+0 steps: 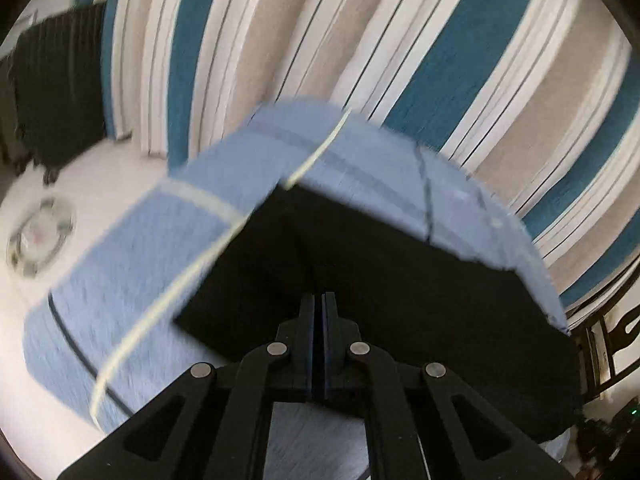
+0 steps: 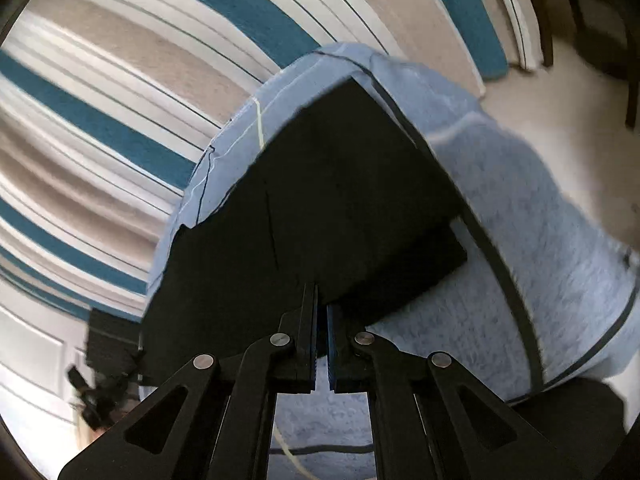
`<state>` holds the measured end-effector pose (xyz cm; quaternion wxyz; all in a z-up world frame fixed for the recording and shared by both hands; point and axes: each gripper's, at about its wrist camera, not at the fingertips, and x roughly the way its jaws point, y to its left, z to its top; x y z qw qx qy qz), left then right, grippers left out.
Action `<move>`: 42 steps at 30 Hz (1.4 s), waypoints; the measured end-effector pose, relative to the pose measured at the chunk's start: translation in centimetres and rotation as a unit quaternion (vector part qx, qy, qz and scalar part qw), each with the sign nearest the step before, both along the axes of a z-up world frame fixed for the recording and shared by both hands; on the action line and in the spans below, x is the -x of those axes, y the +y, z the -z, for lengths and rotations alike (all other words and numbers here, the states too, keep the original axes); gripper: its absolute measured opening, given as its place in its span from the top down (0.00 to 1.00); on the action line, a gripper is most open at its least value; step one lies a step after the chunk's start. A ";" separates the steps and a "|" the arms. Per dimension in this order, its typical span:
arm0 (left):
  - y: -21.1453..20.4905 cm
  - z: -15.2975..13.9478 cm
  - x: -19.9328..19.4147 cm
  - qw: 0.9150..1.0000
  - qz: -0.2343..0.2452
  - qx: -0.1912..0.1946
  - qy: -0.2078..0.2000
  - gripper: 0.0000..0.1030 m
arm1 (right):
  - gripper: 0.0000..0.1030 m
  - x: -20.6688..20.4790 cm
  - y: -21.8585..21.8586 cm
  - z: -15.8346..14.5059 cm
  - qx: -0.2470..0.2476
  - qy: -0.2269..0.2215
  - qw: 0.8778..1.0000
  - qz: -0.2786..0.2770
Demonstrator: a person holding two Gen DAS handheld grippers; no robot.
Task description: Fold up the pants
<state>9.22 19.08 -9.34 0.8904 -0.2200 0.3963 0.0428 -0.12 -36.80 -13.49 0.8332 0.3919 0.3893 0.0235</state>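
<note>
Now both claws are clamped shut on the black fabric pants [image 1: 360, 264]: the left claw [image 1: 319, 300] and right claw [image 2: 320, 300] each pinch an edge, over a light-blue towel [image 1: 120, 280] on a striped carpet [image 1: 460, 40].

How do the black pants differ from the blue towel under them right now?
The pants are plain black; the towel is light blue with thin pale and dark lines. The pants lie on top, a folded smaller block; the towel spreads wider beneath, showing on several sides. Both are soft cloth, over the striped rug.
</note>
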 end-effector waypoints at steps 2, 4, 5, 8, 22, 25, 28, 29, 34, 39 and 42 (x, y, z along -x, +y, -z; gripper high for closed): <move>0.2 0.0 0.4 1.000 -0.006 0.015 -0.004 0.96 | 0.97 -0.2 0.2 -0.6 0.014 -0.006 1.000 -0.004; 0.1 -0.7 0.3 1.000 -0.006 0.012 -0.014 0.96 | 0.97 -0.4 0.4 -1.1 0.023 -0.009 1.000 -0.007; 0.0 -0.9 0.3 1.000 -0.005 0.011 -0.016 0.96 | 0.97 -0.4 0.4 -1.2 0.021 -0.009 1.000 -0.006; -0.1 -1.1 0.3 1.000 -0.006 0.011 -0.017 0.96 | 0.97 0.3 0.4 -2.3 0.020 -0.024 1.000 -0.004; 0.2 0.5 2.0 0.998 -0.049 -0.007 0.035 0.97 | 0.98 1.4 -0.5 -1.1 0.046 0.016 0.999 0.007; 1.1 -0.2 3.0 0.995 -0.082 -0.033 0.040 0.97 | 0.94 2.6 -0.1 -3.2 0.146 0.030 0.988 0.049; 2.0 -1.6 4.0 0.993 -0.104 -0.045 0.021 0.97 | 0.94 3.2 0.4 -4.9 0.184 0.008 0.981 0.063; 1.8 -2.1 4.1 0.993 -0.102 -0.050 0.013 0.97 | 0.94 3.0 0.8 -5.3 0.190 -0.001 0.980 0.056; -2.5 -3.5 2.2 0.999 -0.018 -0.044 -0.022 0.94 | 0.89 -0.2 5.0 -5.2 0.205 -0.035 0.978 -0.031; -8.6 -2.6 -1.2 0.995 0.093 -0.018 -0.029 0.79 | 0.83 -1.9 6.8 -2.7 0.247 -0.004 0.967 -0.064; -10.7 -0.5 -2.5 0.992 0.125 -0.028 0.001 0.79 | 0.83 -0.7 4.8 -1.6 0.220 0.003 0.974 -0.049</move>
